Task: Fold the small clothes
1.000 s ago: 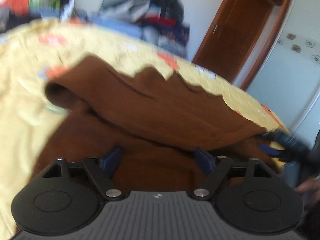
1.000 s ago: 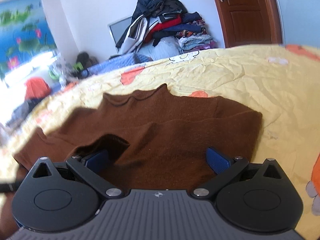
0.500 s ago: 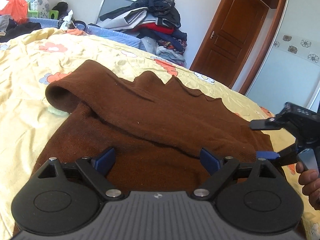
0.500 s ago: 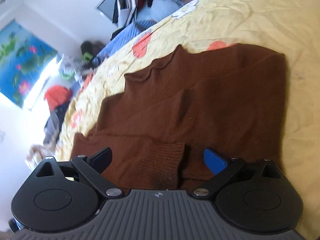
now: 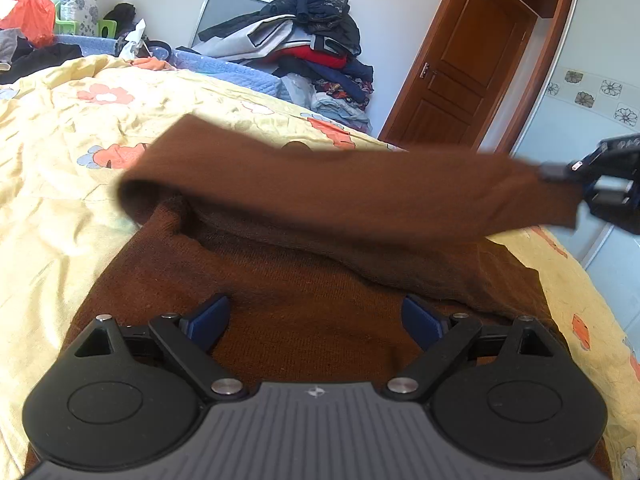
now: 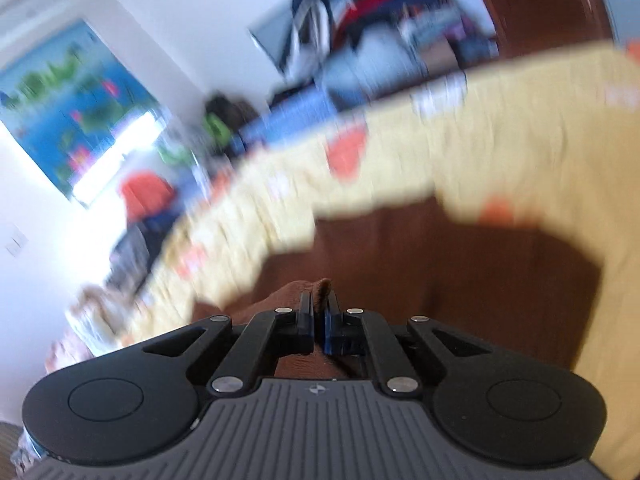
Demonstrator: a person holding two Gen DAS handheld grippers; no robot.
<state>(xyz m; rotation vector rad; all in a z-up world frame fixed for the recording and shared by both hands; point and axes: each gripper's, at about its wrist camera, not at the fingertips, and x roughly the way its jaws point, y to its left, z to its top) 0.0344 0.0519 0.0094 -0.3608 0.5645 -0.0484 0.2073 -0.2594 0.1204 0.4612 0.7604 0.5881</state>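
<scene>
Currently, in the left wrist view, the left gripper [image 5: 316, 322] hovers with jaws wide open over the brown sweater [image 5: 312, 304] on the bed [image 5: 60, 184]; folding is underway, one sleeve [image 5: 360, 196] lifted across. Clothes pile [image 5: 312, 48] and door [image 5: 460, 76] stand behind.

In the right wrist view, the right gripper [image 6: 319, 322] has just closed its jaws on the sleeve cuff [image 6: 323, 292]. Remaining folds appear undone.

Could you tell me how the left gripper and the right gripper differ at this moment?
The left gripper is open, its blue fingers spread wide above the brown sweater; the right gripper has just closed and is shut on a pinch of the sweater's fabric. The left holds nothing, while the right lifts a sleeve off the yellow bedspread. Both share the same black build with blue pads.
</scene>
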